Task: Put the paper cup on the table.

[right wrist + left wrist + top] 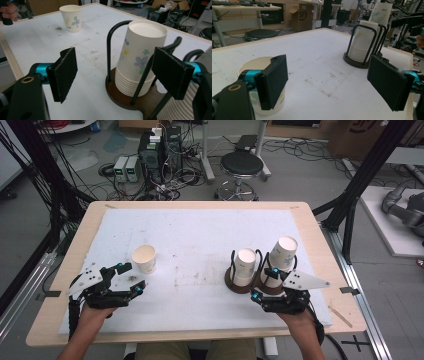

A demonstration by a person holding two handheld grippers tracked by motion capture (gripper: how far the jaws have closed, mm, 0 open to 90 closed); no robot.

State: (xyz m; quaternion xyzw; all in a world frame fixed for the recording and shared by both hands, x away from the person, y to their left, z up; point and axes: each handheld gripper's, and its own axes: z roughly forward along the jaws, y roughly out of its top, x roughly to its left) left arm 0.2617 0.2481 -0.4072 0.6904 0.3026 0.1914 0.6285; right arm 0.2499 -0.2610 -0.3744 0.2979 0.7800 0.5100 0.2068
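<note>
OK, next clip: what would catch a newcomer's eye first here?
Probably the two stacks of upside-down paper cups in a black wire holder on the table's right side, with the open right gripper just in front of them. Next, the lone cup standing upright on the left of the stained white mat, beside the open left gripper.
</note>
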